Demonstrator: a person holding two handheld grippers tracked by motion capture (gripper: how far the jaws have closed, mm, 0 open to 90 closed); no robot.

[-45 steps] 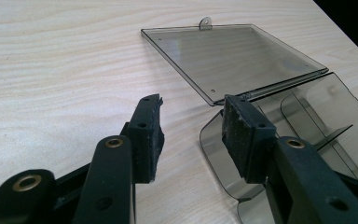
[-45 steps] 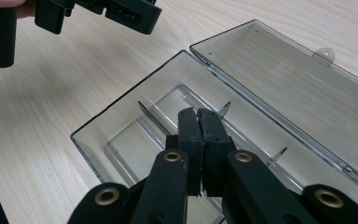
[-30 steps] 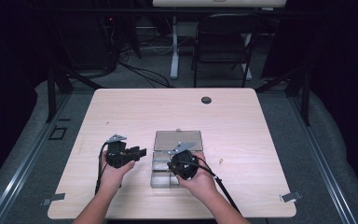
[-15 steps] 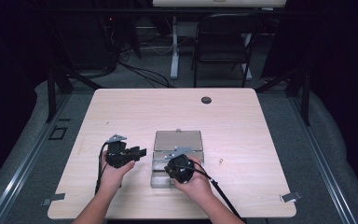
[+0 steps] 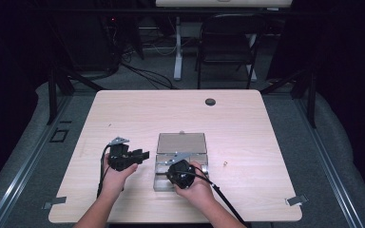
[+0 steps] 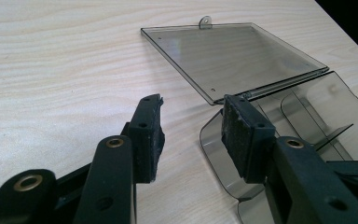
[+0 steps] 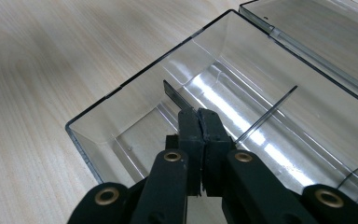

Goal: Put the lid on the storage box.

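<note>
Clear plastic organizer box (image 5: 180,164) near the table's (image 5: 138,114) front edge, toward six o'clock, its hinged lid (image 5: 181,142) folded flat on the wood at the twelve o'clock side. Right gripper (image 5: 181,174) lowered into the box from the five o'clock side; in the right gripper view its jaws are pressed together on a thin dark divider strip (image 7: 176,97), which juts toward eleven o'clock above the box floor, beside a slotted partition (image 7: 265,116). Left gripper (image 5: 140,155) at nine o'clock of the box, just beside its wall; its jaws stand about half apart with nothing between the pads (image 6: 151,137). Small pale speck (image 5: 225,163) on the table at three o'clock of the box.
</note>
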